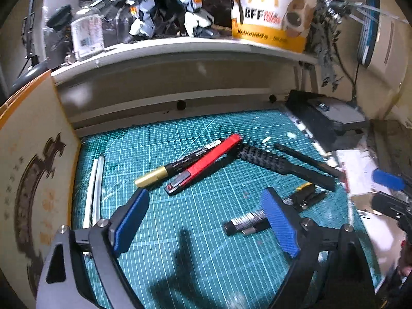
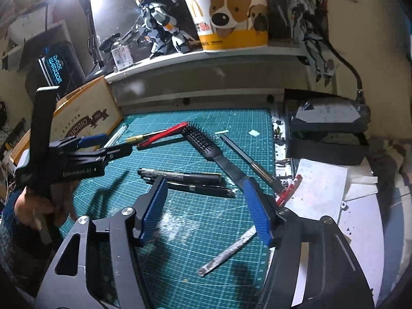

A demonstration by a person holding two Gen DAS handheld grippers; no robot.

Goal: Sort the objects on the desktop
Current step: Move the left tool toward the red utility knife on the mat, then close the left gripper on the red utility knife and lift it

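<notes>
Left gripper (image 1: 206, 221) held released above cutting mat (image 1: 159, 257); right gripper (image 2: 206, 208) likewise released, nothing grasped. Gold marker (image 1: 175, 166), red pen (image 1: 203, 164), black brush (image 1: 278, 163) seen at 12 o'clock of left gripper.

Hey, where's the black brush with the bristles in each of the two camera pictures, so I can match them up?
Left wrist view: the black brush lies right of centre on the green mat, its head touching the tip of the red pen.
Right wrist view: the brush lies just above centre, angled down to the right, again meeting the red pen.
Shared landmark: the paper bucket with the dog picture on the shelf behind.
</notes>
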